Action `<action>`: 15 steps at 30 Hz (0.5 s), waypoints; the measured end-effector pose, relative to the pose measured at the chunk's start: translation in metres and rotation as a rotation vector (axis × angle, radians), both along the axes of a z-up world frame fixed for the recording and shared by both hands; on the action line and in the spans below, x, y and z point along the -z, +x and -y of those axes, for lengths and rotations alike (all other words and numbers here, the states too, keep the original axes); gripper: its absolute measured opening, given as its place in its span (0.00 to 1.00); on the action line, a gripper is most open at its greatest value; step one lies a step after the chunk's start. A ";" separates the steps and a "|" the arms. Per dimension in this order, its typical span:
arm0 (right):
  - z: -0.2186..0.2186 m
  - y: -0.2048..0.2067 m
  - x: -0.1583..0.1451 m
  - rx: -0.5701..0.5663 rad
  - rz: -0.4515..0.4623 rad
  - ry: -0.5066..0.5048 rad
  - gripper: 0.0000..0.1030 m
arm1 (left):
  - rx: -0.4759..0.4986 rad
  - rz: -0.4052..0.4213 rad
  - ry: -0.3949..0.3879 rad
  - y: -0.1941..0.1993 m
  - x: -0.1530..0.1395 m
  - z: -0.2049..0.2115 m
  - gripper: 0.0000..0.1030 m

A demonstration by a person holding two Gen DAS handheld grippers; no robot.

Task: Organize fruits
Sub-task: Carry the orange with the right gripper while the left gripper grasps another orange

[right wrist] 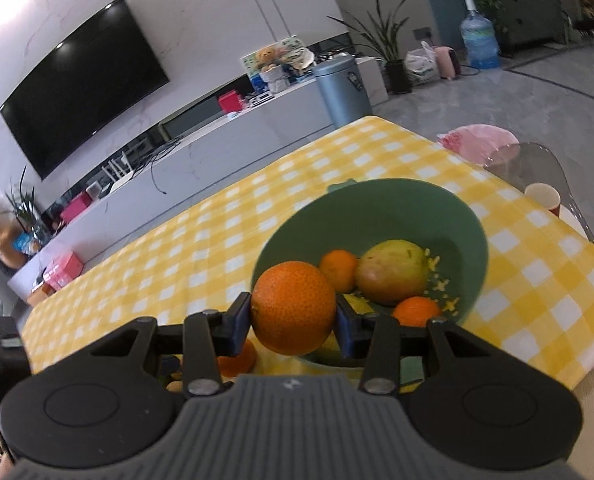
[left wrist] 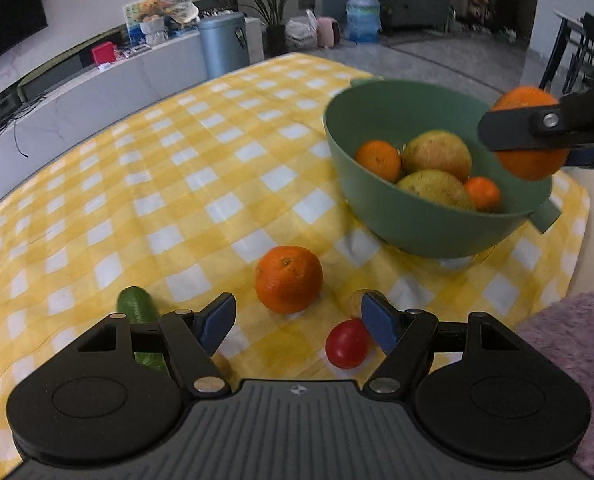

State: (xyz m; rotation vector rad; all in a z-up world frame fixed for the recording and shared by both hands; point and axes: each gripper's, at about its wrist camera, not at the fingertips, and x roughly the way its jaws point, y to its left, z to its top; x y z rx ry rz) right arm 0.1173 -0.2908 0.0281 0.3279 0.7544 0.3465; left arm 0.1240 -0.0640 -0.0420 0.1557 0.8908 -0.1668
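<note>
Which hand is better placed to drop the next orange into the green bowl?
Right. The right gripper already holds an orange at the green bowl rim. The left gripper is empty, jaws open, near the orange on the cloth.

Cucumber (left wrist: pixel 137 308) half hidden behind left tool (left wrist: pixel 297 320); small yellowish item (left wrist: pixel 355 302) behind its right finger unidentifiable; bowl (right wrist: pixel 377 204) near rim hidden by held orange (right wrist: pixel 293 306).

The left gripper (left wrist: pixel 297 322) hangs over the yellow checked tablecloth (left wrist: pixel 169 184), jaws wide with nothing between them. Just ahead lie an orange (left wrist: pixel 289 279), a red tomato (left wrist: pixel 347 343) and a cucumber (left wrist: pixel 137 308). Farther right, the green bowl (left wrist: pixel 409 216) holds oranges and pears — above its rim the right gripper (left wrist: pixel 537 128) clamps another orange (left wrist: pixel 531 160).
</note>
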 end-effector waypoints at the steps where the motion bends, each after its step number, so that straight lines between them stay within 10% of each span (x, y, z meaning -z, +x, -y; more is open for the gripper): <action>1: 0.000 0.000 0.000 -0.002 -0.003 0.000 0.39 | 0.004 -0.009 0.011 0.004 0.004 0.001 0.82; 15: 0.001 0.002 0.006 0.003 -0.018 0.003 0.39 | -0.008 -0.016 0.019 0.039 0.016 -0.002 0.73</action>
